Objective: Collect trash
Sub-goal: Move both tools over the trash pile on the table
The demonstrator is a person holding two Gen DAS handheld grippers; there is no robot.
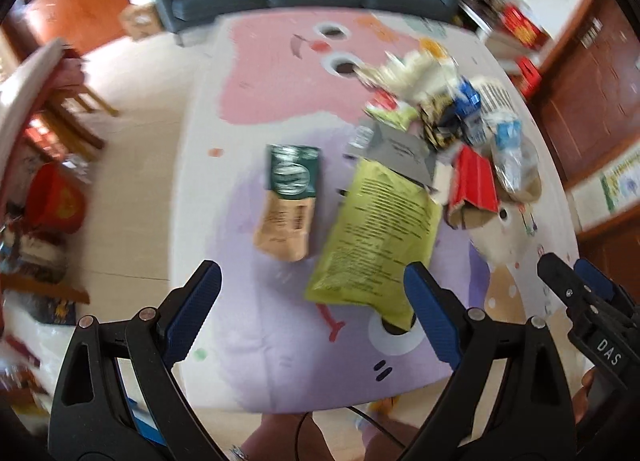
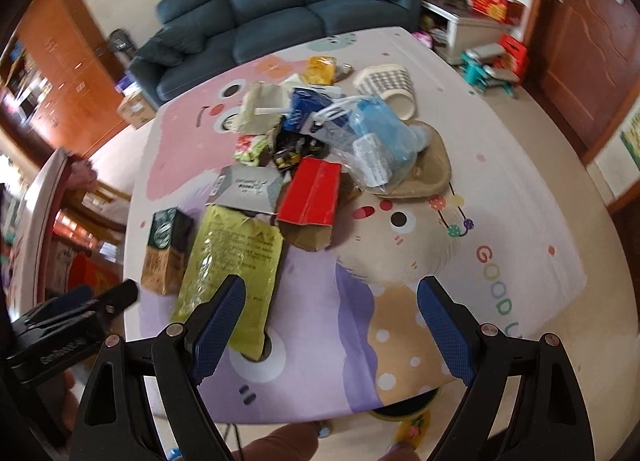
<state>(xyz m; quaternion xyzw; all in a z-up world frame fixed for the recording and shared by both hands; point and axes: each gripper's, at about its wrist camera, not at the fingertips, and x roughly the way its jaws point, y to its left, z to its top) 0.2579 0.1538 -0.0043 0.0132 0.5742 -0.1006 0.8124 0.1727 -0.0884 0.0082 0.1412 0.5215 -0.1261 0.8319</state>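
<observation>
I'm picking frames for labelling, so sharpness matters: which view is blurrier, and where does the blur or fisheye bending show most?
Left wrist view: more motion blur, worst on the trash pile and room edges; the green pouch text is smeared. Right wrist view: sharper centre, red box crisp, blur mainly at the left edge. Both bend the mat edges and sofa.

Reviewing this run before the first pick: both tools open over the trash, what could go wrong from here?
1. The yellow-green bag lies flat on the mat and looks slippery; the left tool may slide off it or pinch the mat instead.
2. The grey box overlaps that bag's far end, so pulling the bag could drag it along.
3. The right tool hangs close by; both reaching for the bag could collide.
</observation>
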